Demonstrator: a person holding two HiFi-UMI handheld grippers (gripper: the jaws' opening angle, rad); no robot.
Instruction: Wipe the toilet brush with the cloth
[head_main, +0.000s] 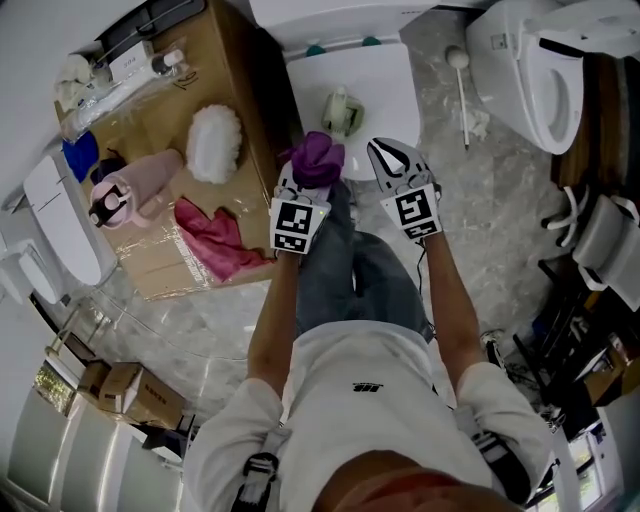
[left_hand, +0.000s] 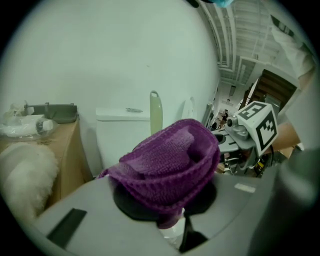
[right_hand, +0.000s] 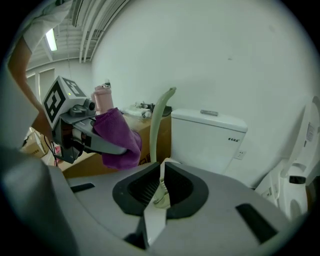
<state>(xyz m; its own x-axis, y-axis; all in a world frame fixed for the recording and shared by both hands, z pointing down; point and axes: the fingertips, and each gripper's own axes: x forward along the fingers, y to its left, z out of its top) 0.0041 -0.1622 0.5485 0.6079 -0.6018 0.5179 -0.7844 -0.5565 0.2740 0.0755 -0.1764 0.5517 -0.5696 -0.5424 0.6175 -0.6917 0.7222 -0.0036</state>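
Marble floor is surrounding the toilet; at its front, left tongs are clamping a purple cloth, and right tongs are standing slightly apart, empty.

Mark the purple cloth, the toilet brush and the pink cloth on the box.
purple cloth (left_hand: 167, 165), left gripper view, on its folded knitted middle.
toilet brush (right_hand: 155, 130), right gripper view, on its pale green handle.
pink cloth (head_main: 212, 238), head view, on its crumpled middle.
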